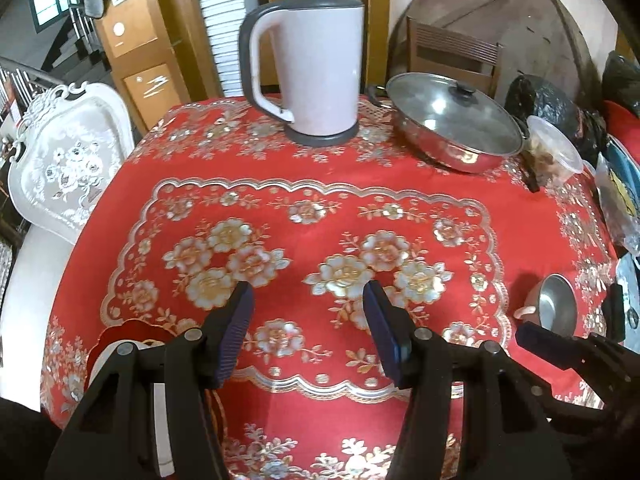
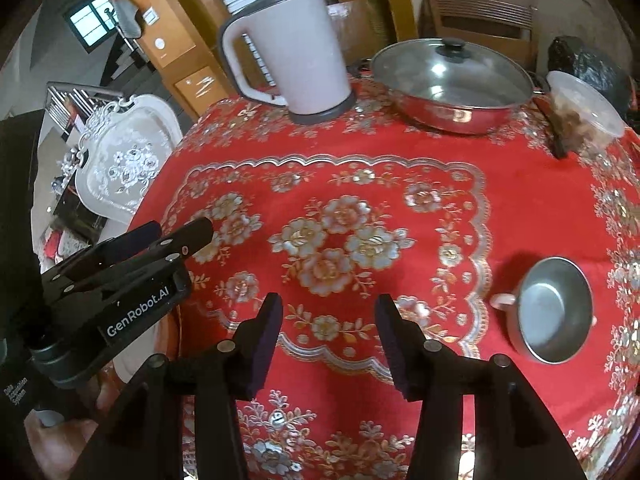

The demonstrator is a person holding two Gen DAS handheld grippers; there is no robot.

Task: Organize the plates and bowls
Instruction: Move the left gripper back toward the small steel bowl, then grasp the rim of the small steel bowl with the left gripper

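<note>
Both hand-held grippers wide, empty

One kettle (image 1: 316, 68), one lidded pan (image 1: 452, 124), one metal bowl (image 2: 554, 310), one plastic tub (image 1: 554, 152).

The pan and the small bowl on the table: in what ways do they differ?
The pan is wide and covered by a glass lid with a black knob; the bowl is much smaller and open, with nothing visible inside. The pan stands at the far edge beside the kettle; the bowl sits near the right gripper. Both are shiny metal and stand upright on the red cloth.
</note>
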